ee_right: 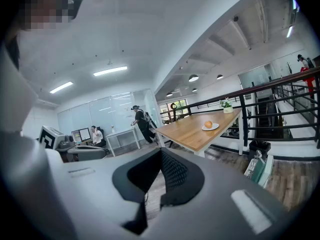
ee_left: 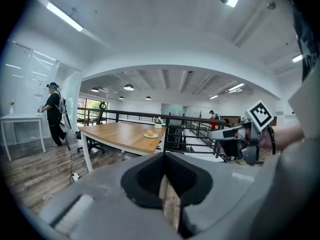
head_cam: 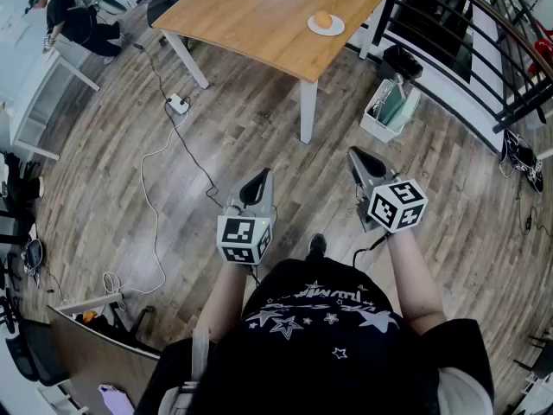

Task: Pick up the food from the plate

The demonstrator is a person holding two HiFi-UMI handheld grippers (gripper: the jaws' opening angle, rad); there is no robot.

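A round orange piece of food point(head_cam: 323, 19) lies on a small white plate point(head_cam: 335, 28) near the far right corner of a wooden table point(head_cam: 251, 15). Both grippers hang over the floor, well short of the table. My left gripper point(head_cam: 262, 178) is shut with nothing in it, and so is my right gripper point(head_cam: 357, 155). In the left gripper view the jaws point(ee_left: 165, 156) meet, with the plate point(ee_left: 150, 135) far off. In the right gripper view the shut jaws point(ee_right: 161, 151) point toward the table, where the food point(ee_right: 208, 124) sits on its plate point(ee_right: 210, 128).
A white table leg point(head_cam: 307, 111) stands between me and the plate. A white bin point(head_cam: 389, 108) and a black bag point(head_cam: 401, 60) sit by the black railing point(head_cam: 467, 50) on the right. A power strip point(head_cam: 178, 104) and cable lie on the floor to the left. A person point(head_cam: 78, 20) stands at far left.
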